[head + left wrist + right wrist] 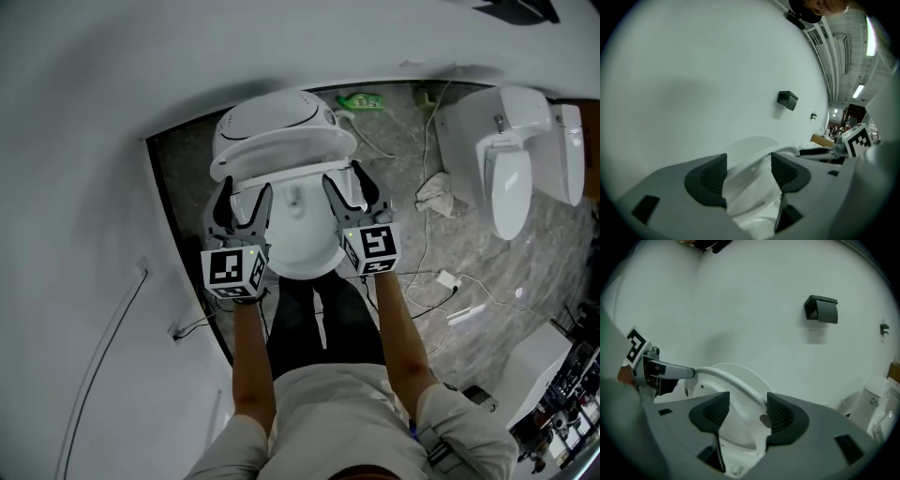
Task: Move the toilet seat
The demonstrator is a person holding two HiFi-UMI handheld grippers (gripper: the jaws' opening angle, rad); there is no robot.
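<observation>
Clamped wide across the side rims of the seat (281,155) with left tool (244,194) and right tool (345,181). Half-raised over the bowl (300,253), short of the lid (277,117). Likely stiff, light, slick plastic on a hinge; best held at both sides, swung evenly.

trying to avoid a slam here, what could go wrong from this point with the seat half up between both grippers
1. The toilet seat is half raised, held only by its rim in the left gripper and the right gripper. A slip could drop it onto the bowl.
2. If one gripper leads, the seat may twist.
3. A white plug with its cable lies on the floor near the person's legs and might snag a step.
</observation>
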